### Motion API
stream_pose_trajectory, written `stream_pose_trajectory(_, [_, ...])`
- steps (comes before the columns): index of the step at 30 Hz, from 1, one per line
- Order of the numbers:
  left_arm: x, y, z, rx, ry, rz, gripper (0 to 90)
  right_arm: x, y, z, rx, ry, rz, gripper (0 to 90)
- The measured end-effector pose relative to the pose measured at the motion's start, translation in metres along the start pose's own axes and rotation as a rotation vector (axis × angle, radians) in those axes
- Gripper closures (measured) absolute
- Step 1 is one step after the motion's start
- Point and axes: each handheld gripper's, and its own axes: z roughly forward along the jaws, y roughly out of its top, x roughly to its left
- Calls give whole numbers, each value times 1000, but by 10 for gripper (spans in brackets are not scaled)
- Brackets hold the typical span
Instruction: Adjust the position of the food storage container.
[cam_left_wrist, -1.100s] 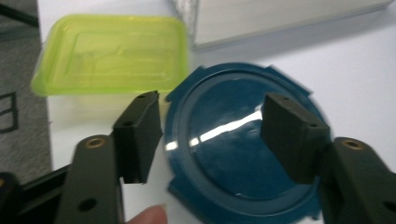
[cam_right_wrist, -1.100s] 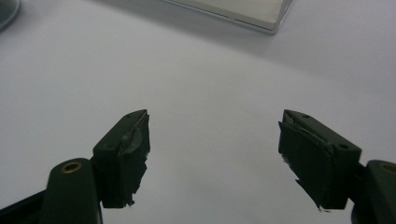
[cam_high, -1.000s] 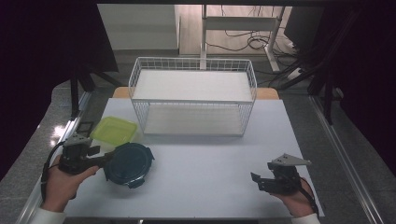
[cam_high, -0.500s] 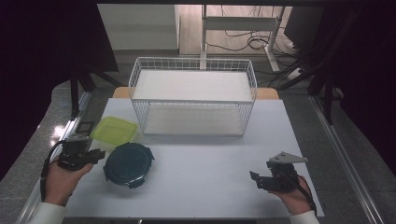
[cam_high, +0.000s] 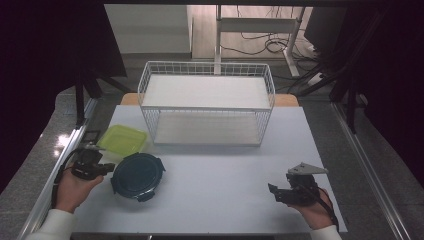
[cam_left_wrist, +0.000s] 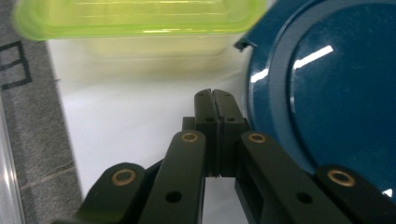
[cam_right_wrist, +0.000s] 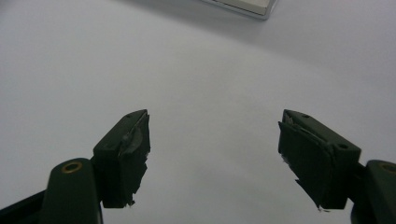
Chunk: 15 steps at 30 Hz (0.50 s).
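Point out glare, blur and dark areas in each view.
High view: dark, murky surroundings, a floor reflection at left. Left gripper view: bright streaks glare on the blue lid; the green container is blurred. Right gripper view: even light, soft table, sharp jaws.

A lab or recording room, not a home. A white-topped bench (cam_high: 220, 170) stands on a grey speckled floor (cam_high: 360, 150), boxed in by dark curtains (cam_high: 50, 75) at both sides. Beyond its far edge, loose cables (cam_high: 260, 45) trail across the floor under a metal-legged desk (cam_high: 260, 25). A metal rail (cam_high: 55, 175) runs along the left edge.
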Motion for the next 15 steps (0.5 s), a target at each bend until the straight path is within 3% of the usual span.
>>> stream_pose_trajectory(4, [-4, 2, 7, 27, 34, 26, 900, 0, 0, -1, -1, -1, -3, 250])
stream_pose_trajectory(11, [-9, 5, 9, 27, 19, 31, 900, 2, 1, 2, 2, 2, -6, 252])
stream_pose_trajectory(15, [-20, 8, 10, 36, 10, 52, 900, 4, 2, 3, 2, 8, -15, 252])
